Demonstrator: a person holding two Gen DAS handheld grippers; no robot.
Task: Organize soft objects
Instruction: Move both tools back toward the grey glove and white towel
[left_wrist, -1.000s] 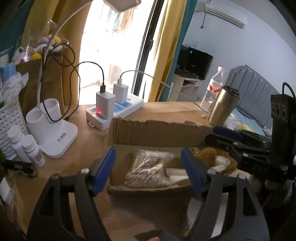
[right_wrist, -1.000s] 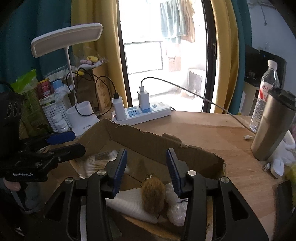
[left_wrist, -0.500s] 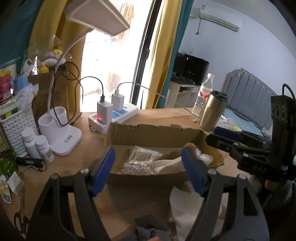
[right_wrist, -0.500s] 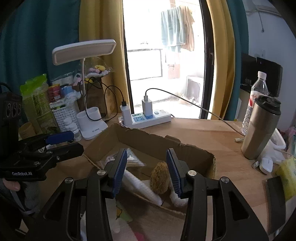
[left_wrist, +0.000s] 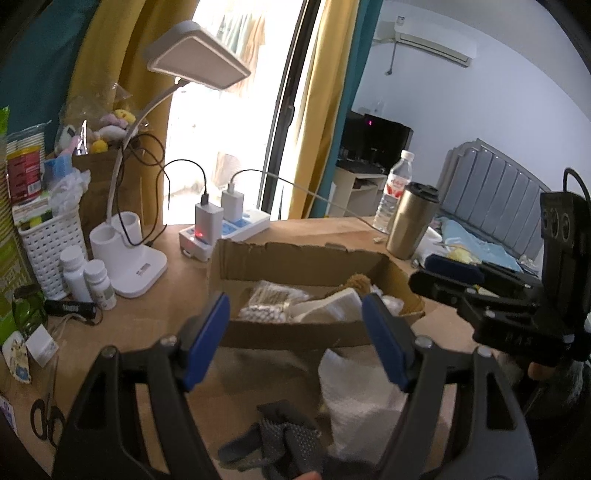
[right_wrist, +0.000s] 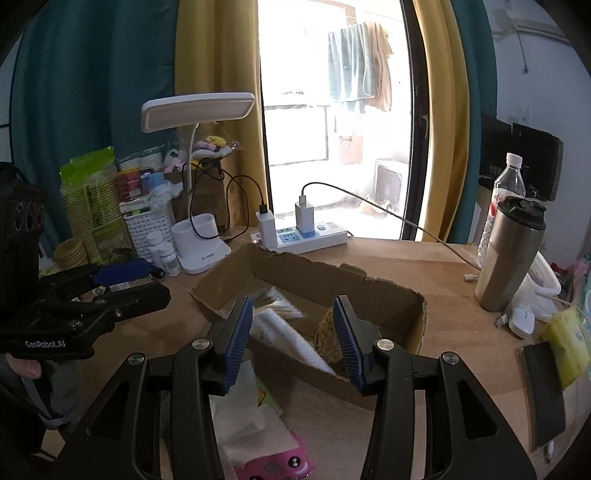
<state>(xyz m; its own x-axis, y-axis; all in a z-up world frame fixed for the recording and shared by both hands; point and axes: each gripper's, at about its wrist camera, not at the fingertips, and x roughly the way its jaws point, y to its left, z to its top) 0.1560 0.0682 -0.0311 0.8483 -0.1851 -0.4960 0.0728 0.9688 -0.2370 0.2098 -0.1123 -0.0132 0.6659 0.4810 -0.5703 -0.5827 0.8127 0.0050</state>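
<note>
The cardboard box (left_wrist: 295, 332) stands on the wooden table (left_wrist: 295, 229) and serves here as the landmark. Inside the box lie a clear bag of small pale pieces (left_wrist: 266, 306), a white folded cloth (left_wrist: 332, 308) and a brown fluffy object (left_wrist: 358, 282) at the right end. In the right wrist view the same box (right_wrist: 332, 280) shows the white cloth (right_wrist: 291, 338) and the brown object (right_wrist: 325, 334) against its near wall.

The left gripper (left_wrist: 295, 341) hangs in front of the box, and its fingers (left_wrist: 207, 341) are spread wide with nothing between them. The right gripper (right_wrist: 293, 343) is also in front of the box, with its fingers (right_wrist: 236, 345) spread and empty.

In front of the box, on the table, lie a white soft cloth (left_wrist: 362, 402) and a grey dotted fabric piece (left_wrist: 280, 439). A pink object (right_wrist: 273, 461) lies there too, partly hidden.

Behind the box stands a white power strip (left_wrist: 225, 230) with chargers. To the left of the box is a white desk lamp (left_wrist: 129, 258). To the right of the box stands a metal tumbler (left_wrist: 412, 221).
</note>
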